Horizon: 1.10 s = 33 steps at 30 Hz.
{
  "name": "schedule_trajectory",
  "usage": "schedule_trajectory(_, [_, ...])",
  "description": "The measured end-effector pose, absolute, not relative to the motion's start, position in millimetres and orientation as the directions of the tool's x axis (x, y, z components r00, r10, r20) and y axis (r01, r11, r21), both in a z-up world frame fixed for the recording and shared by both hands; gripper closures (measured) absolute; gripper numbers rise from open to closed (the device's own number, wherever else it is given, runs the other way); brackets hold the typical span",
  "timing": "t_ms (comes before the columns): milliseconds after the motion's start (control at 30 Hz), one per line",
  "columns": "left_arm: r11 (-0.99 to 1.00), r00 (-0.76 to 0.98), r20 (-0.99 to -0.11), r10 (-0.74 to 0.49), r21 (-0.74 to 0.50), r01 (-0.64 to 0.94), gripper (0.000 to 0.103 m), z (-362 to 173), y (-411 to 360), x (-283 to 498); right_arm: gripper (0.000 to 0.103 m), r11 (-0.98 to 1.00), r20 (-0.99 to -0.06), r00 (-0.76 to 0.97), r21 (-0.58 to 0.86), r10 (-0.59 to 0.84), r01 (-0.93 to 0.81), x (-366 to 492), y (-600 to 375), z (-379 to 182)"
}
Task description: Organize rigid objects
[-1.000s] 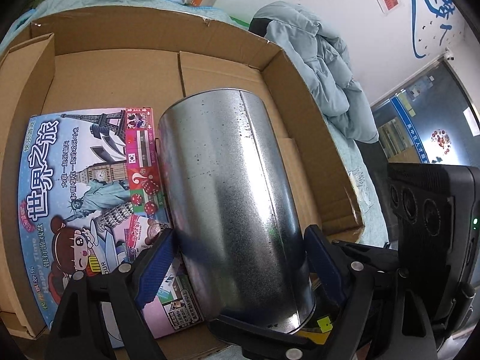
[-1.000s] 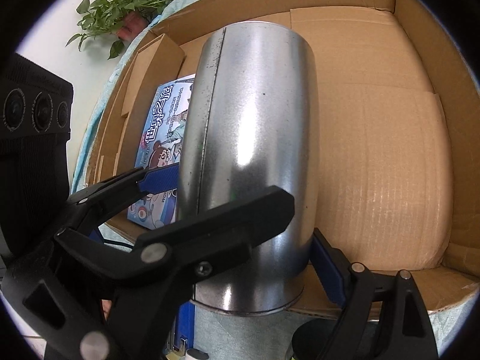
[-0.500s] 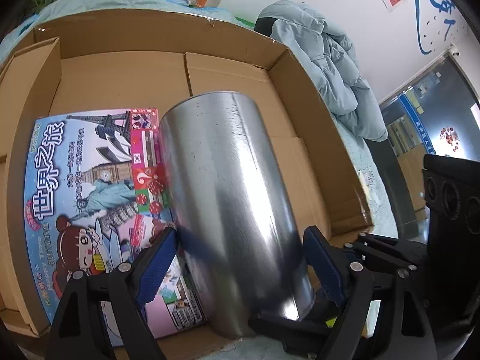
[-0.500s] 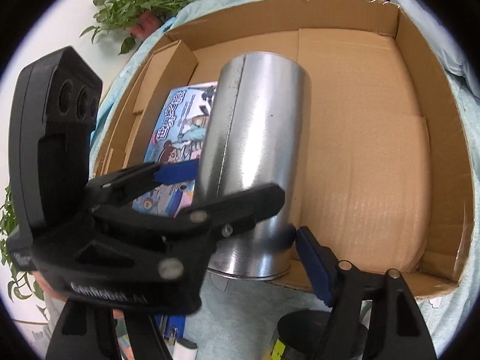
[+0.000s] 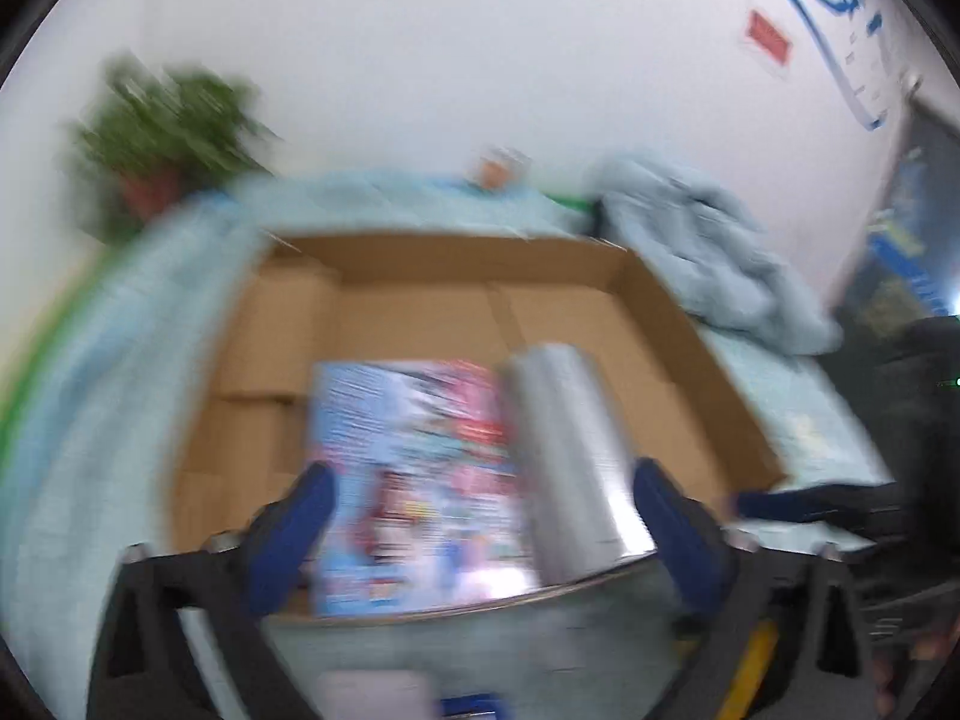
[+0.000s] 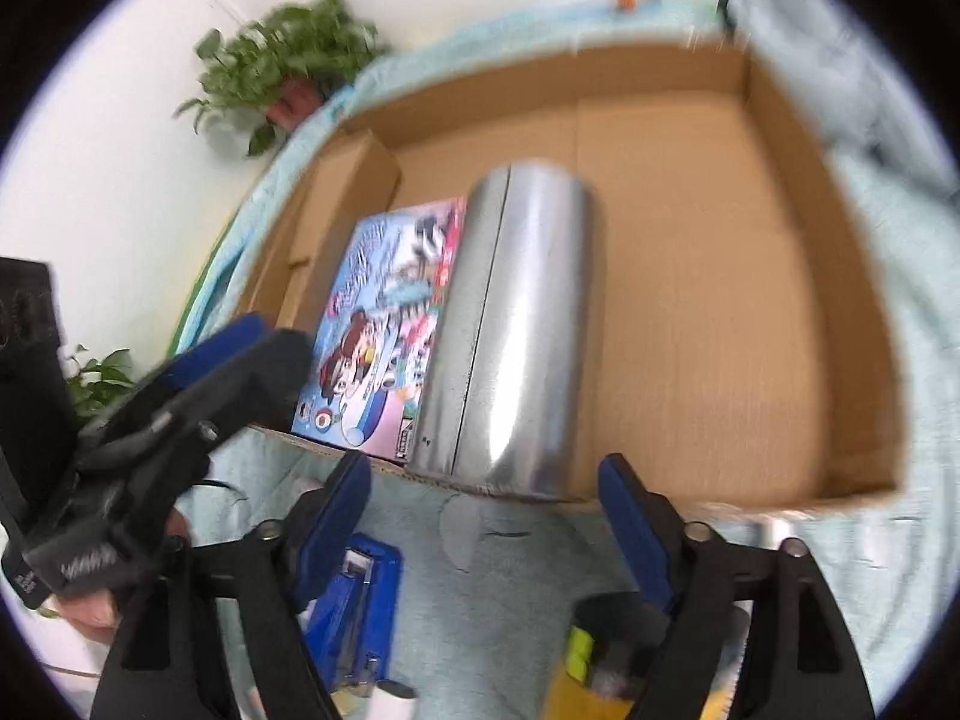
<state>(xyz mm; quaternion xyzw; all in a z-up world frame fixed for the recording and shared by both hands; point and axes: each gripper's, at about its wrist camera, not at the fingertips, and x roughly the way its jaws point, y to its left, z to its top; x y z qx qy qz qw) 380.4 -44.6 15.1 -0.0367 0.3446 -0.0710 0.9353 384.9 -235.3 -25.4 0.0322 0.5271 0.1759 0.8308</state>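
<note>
A shiny metal can (image 6: 516, 330) lies on its side in a big cardboard box (image 6: 780, 276). It rests against the near edge of the box, close to the box's left half. Right beside it, touching its left side, lies a flat game box (image 6: 384, 330) with bright cartoon pictures on top. The right part of the cardboard box is bare.

The cardboard box sits on a surface covered with a light blue cloth (image 6: 510, 594).

The right gripper (image 6: 483, 504) is above the cloth, just in front of the can. Its jaws are opening, and nothing is between them. The blue pads do not touch the can.

The left gripper (image 5: 480, 516) is spread wide and its jaws are opening too. Its picture is very blurry, but the pads stand apart from the can and pinch nothing.

A blue stapler (image 6: 354, 618) lies on the cloth near the front edge of the surface. A green plant (image 6: 288, 72) stands at the far left corner. A pale blue coat (image 5: 714, 252) lies past the far right corner.
</note>
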Motion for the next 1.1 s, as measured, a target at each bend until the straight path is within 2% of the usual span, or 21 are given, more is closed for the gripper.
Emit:
schedule_trajectory(67, [0.999,0.783,-0.620,-0.040,-0.023,0.032,0.001,22,-45,359,0.022,0.949,-0.835,0.471,0.176,0.284,-0.260,363,-236,-10])
schedule_trajectory(167, [0.998,0.775,-0.628,-0.061,-0.036,0.050,0.003,25,-46,338,0.022,0.959,-0.787,0.559,0.149,0.261,-0.240,334,-241,5])
schedule_trajectory(233, [0.994,0.778,-0.619,-0.107,-0.082,0.071,0.047,26,-48,323,0.025,0.967,-0.768,0.598,0.110,0.230,-0.230,318,-245,9])
schedule_trajectory(267, [0.988,0.758,-0.633,-0.153,-0.123,0.097,0.092,25,-50,316,0.052,0.971,-0.763,0.613,0.079,0.204,-0.225,312,-246,9])
schedule_trajectory(300, [0.983,0.741,-0.648,-0.178,-0.150,0.106,0.102,24,-49,309,0.072,0.979,-0.771,0.620,0.020,0.143,-0.201,306,-247,7])
schedule_trajectory(333, [0.979,0.731,-0.655,-0.189,-0.178,0.094,0.102,25,-51,302,0.094,0.982,-0.776,0.618,0.013,0.128,-0.187,303,-249,6])
schedule_trajectory(400, [0.978,0.752,-0.631,-0.192,-0.189,0.091,0.099,31,-59,283,0.094,0.984,-0.774,0.616,0.045,0.144,-0.174,298,-255,4])
schedule_trajectory(433, [0.981,0.754,-0.631,-0.185,-0.165,0.102,0.093,35,-66,277,0.091,0.984,-0.770,0.621,0.051,0.149,-0.173,296,-256,5])
schedule_trajectory(467, [0.983,0.754,-0.632,-0.181,-0.149,0.111,0.061,37,-72,272,0.072,0.982,-0.763,0.627,0.059,0.159,-0.178,292,-258,7])
schedule_trajectory(500, [0.984,0.757,-0.629,-0.178,-0.138,0.117,0.015,39,-79,267,0.055,0.981,-0.751,0.638,0.064,0.168,-0.183,288,-261,9])
schedule_trajectory(533, [0.988,0.771,-0.618,-0.150,-0.122,0.094,0.006,41,-82,262,0.019,0.980,-0.735,0.655,0.072,0.178,-0.185,284,-264,11])
schedule_trajectory(567, [0.992,0.800,-0.590,-0.114,-0.115,0.056,0.001,43,-83,256,0.013,0.981,-0.719,0.671,0.078,0.181,-0.180,279,-267,15])
schedule_trajectory(600, [0.989,0.809,-0.573,-0.128,-0.130,0.064,0.001,45,-83,252,0.013,0.982,-0.710,0.682,0.080,0.177,-0.172,276,-270,16])
schedule_trajectory(767, [0.970,0.748,-0.625,-0.223,-0.220,0.106,0.001,39,-83,253,0.013,0.973,-0.742,0.630,0.157,0.228,-0.167,276,-286,3])
schedule_trajectory(1100, [0.943,0.611,-0.720,-0.329,-0.282,0.176,0.001,-1,-88,265,0.014,0.965,-0.822,0.509,0.191,0.256,-0.178,278,-318,-38])
